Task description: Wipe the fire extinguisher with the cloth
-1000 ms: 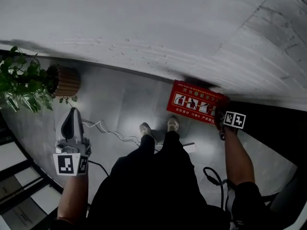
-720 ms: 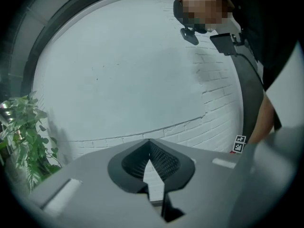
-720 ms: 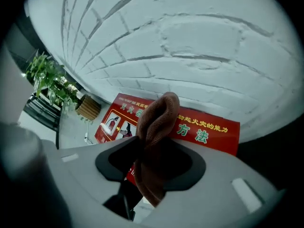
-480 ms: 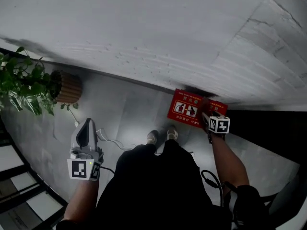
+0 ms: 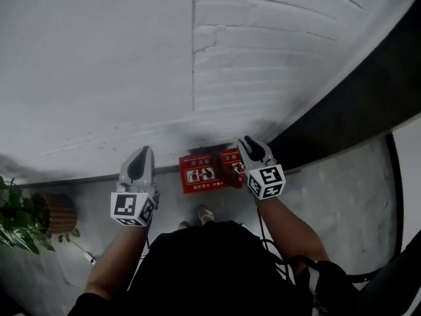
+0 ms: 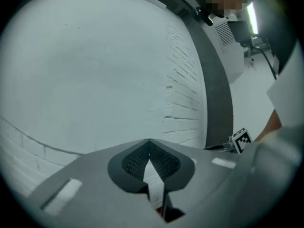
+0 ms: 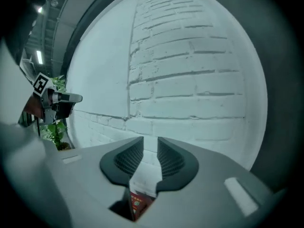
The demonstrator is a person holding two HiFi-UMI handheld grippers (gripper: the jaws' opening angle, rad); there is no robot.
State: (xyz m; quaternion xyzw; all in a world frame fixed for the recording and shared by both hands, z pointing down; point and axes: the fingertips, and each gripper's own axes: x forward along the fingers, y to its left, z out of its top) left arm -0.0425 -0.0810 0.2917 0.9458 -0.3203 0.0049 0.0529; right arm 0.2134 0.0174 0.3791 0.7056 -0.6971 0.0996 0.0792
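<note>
We judged the extinguisher heavy, rigid and smooth-painted, so it would likely slip between two narrow jaws. Its neck or carrying handle looked to us the safest place to take hold. The cloth, soft and light, could be pinched at any fold, though no view showed one.

Nearest us, both forearms reached forward from the body, each hand holding its claw about level and aimed at the wall. The left claw (image 5: 145,150) was clenched, its tips meeting on nothing. The right claw (image 5: 245,139) stood released: its jaws had just been closing, yet a gap remained and nothing sat in it.

Below and between the claws, at the floor's (image 5: 342,196) far edge against the wall (image 5: 118,71), stood a red box (image 5: 202,175) with pictograms on its face. We saw no bare extinguisher and supposed it lay inside that box. A plant (image 5: 16,224) stood at the floor's left, by the same wall.
</note>
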